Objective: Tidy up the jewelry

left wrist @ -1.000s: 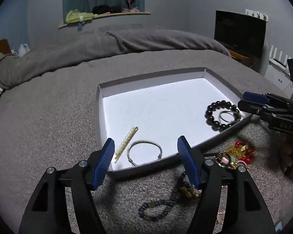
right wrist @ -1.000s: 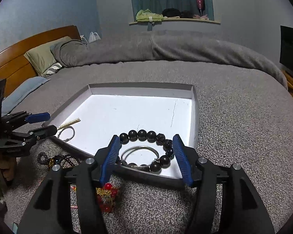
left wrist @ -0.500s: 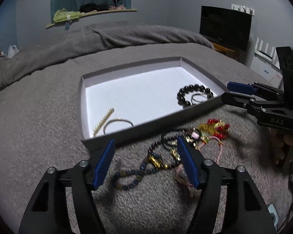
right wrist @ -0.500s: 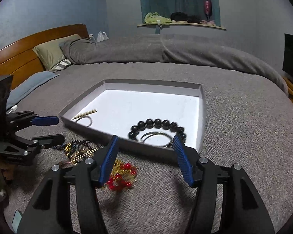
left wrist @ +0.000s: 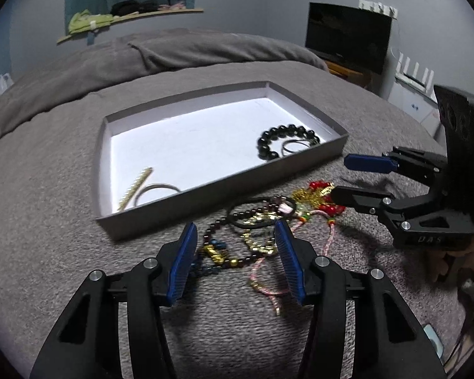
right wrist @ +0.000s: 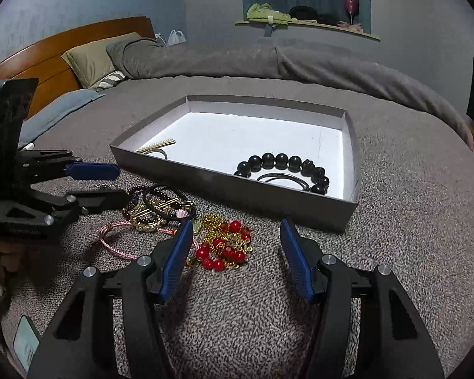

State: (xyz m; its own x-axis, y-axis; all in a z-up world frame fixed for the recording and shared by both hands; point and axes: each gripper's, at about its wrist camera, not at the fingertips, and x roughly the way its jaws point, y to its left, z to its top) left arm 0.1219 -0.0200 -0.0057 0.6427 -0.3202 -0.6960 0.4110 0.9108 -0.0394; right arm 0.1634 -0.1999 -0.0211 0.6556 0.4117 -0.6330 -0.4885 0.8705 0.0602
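Shallow grey tray (left wrist: 306, 161) with white floor, resting on grey bed cover (left wrist: 47, 221). Inside the tray: black bead bracelet (left wrist: 270, 135) ringed around a thin metal bangle (left wrist: 292, 148) at the right end; pearl hair clip (left wrist: 136, 186) and silver bangle (left wrist: 156, 189) side by side at the left near corner.

Loose jewelry heaped on the cover just outside the tray's near wall: dark bead strand (left wrist: 227, 246) tangled with gold links, black hair tie (left wrist: 259, 211), pink cord (right wrist: 117, 246), red-and-gold bead cluster (right wrist: 224, 243).

Left hand-held gripper (left wrist: 235, 252), pointing down over the dark bead strand, jaws half apart and just closing, beads lying between the blue pads (left wrist: 183, 262) but not pinched.

Right hand-held gripper (right wrist: 237, 249), low over the cover, jaws half apart, nothing gripped; red-and-gold cluster just inside its left pad (right wrist: 177, 255), tray wall near beyond the tips.
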